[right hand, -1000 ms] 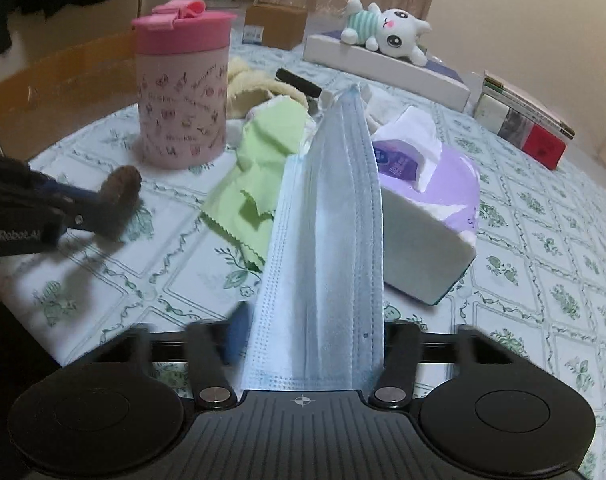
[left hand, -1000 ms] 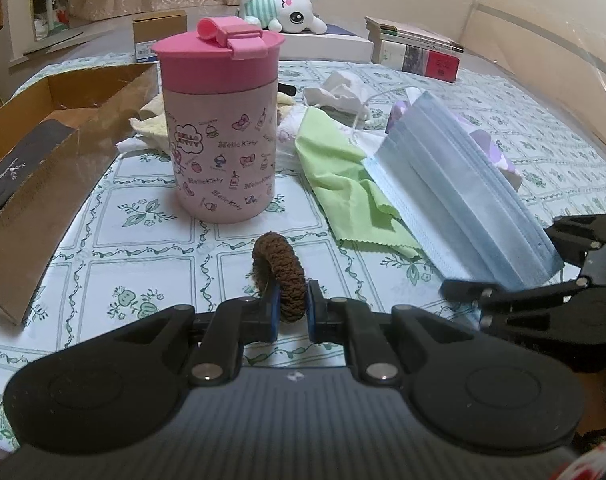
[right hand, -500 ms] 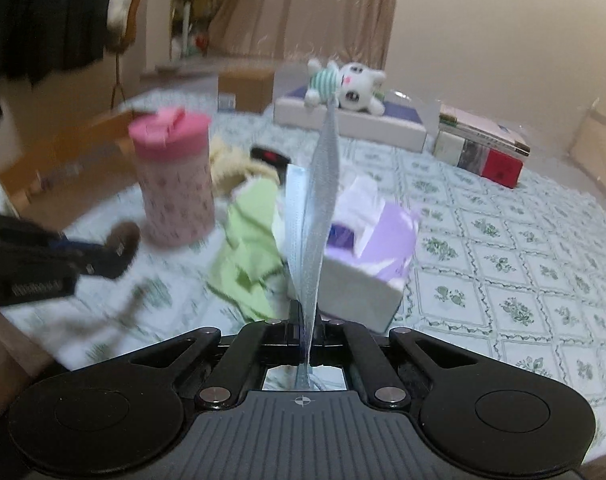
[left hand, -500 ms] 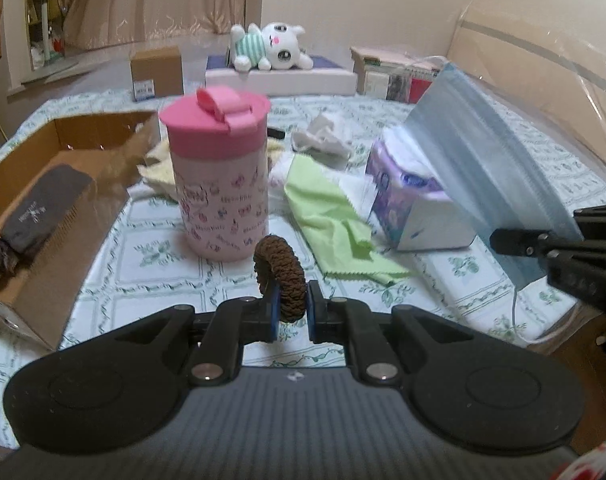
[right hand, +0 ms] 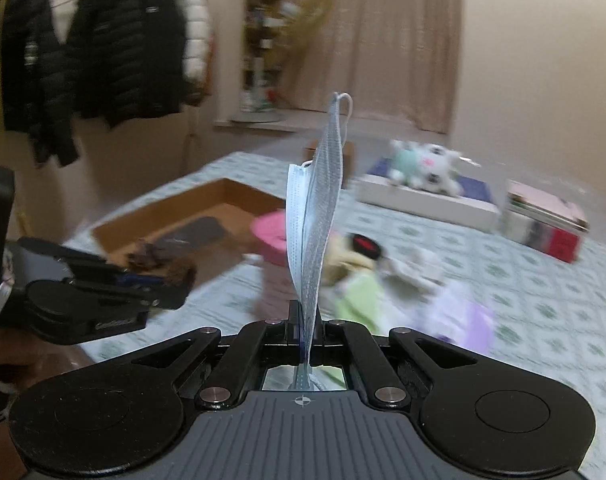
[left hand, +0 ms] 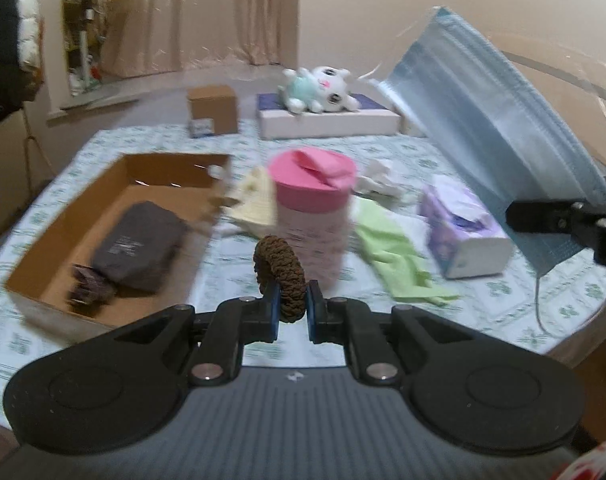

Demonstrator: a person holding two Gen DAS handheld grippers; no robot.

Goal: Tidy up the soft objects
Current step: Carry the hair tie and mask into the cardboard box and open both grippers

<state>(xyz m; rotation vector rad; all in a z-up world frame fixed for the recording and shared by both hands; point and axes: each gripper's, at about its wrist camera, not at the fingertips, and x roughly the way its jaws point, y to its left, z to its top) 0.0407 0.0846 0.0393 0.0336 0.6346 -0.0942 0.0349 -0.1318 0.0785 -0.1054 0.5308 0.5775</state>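
My left gripper [left hand: 291, 311] is shut on a brown knitted hair tie [left hand: 279, 273] and holds it in the air above the table's near edge. My right gripper [right hand: 307, 330] is shut on a blue face mask [right hand: 314, 224], which stands up edge-on; the mask also shows in the left wrist view [left hand: 499, 120] at the right. An open cardboard box [left hand: 55, 240] lies at the left with a dark grey pouch [left hand: 141, 246] and a small dark item in it. The left gripper also shows in the right wrist view [right hand: 159, 280].
On the green-patterned tablecloth [left hand: 163, 312] stand a pink lidded cup [left hand: 313, 216], a green cloth [left hand: 395, 252], a purple tissue pack [left hand: 465, 236] and a yellow cloth [left hand: 255, 200]. A plush toy [left hand: 319, 90] lies on a white box at the back. Books [right hand: 547, 224] sit at the far right.
Both grippers have risen and pulled back from the table, carrying the hair tie and the mask. The views have swung left, so the cardboard box now shows more fully.
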